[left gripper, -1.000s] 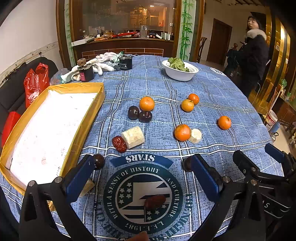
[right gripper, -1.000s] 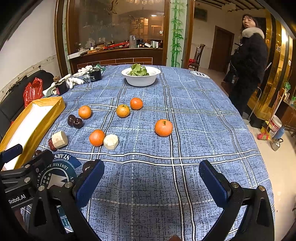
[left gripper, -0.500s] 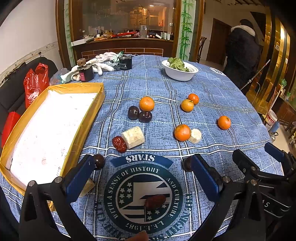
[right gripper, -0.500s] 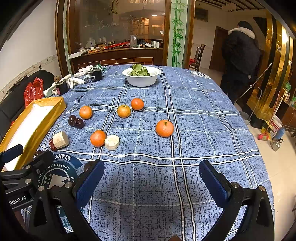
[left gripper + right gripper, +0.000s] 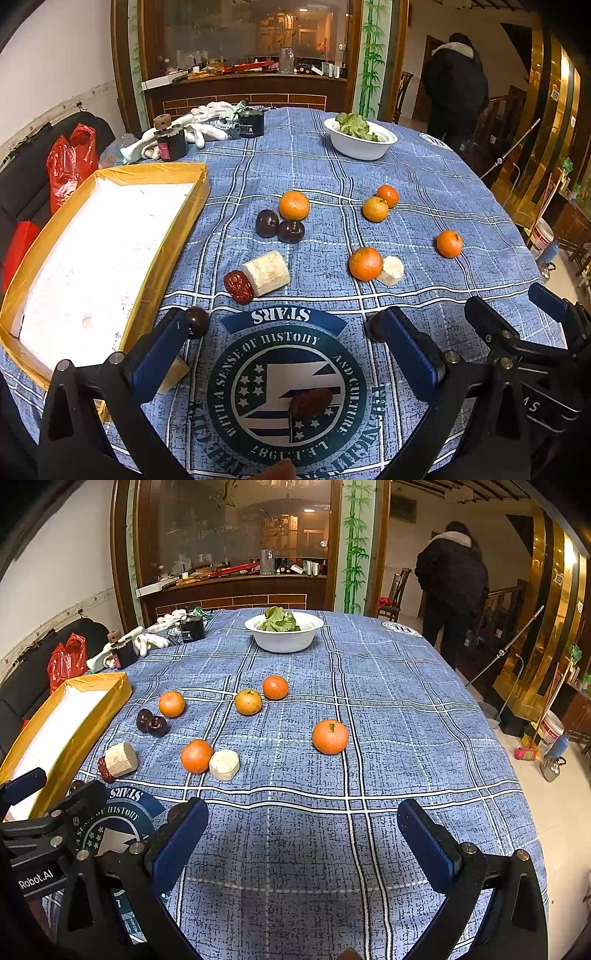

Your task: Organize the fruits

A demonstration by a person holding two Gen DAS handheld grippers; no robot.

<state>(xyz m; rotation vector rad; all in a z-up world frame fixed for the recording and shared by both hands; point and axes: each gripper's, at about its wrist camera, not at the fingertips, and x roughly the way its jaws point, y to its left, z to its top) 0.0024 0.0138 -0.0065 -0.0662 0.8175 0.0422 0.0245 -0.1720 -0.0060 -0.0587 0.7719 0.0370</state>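
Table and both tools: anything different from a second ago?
Nothing on the table moved. Both the left tool and right tool stay open and empty above the cloth. The oranges and yellow-rimmed tray are where they were. Only the person in the background turned away.

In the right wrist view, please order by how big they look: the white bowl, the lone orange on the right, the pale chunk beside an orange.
1. white bowl, though it sits farthest
2. lone orange
3. pale chunk, only slightly smaller than the orange; it lies nearer the camera, so this pair is unsure
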